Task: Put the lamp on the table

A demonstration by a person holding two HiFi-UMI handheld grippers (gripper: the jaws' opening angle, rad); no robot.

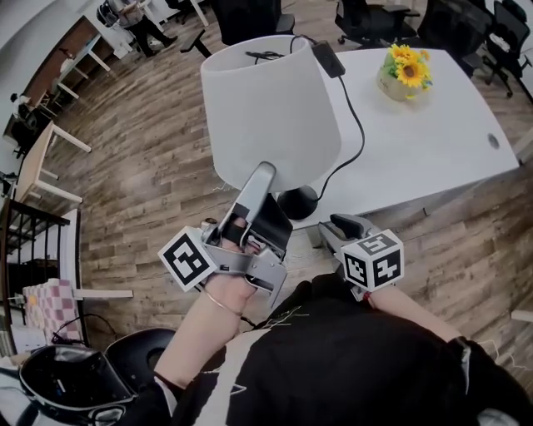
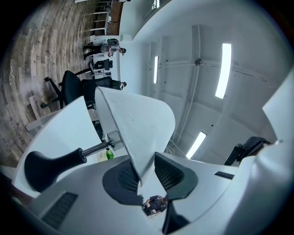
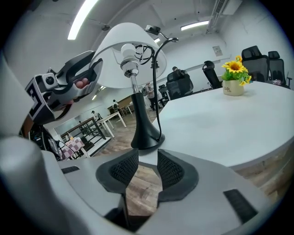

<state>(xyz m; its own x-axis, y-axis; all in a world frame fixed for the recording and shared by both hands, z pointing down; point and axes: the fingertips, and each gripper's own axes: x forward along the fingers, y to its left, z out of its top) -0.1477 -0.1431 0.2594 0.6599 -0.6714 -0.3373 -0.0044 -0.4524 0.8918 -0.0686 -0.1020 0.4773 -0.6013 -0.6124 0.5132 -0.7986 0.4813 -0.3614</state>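
The lamp has a white shade (image 1: 266, 108) and a black base (image 1: 297, 202) that rests on the near left corner of the white table (image 1: 441, 150). My left gripper (image 1: 263, 176) is shut on the shade's lower rim. In the left gripper view the rim of the shade (image 2: 138, 133) is pinched between the pads of that gripper (image 2: 143, 173). My right gripper (image 1: 335, 225) hovers at the table's edge just right of the base, open and empty. In the right gripper view the base (image 3: 147, 137) stands just beyond the gap of the right gripper (image 3: 148, 167).
The lamp's black cord with its adapter (image 1: 329, 58) trails across the table. A sunflower pot (image 1: 404, 73) sits at the far side. Office chairs (image 1: 375, 21) stand behind the table, small wooden tables (image 1: 42, 158) are at the left, and a black seat (image 1: 75, 378) is near my left elbow.
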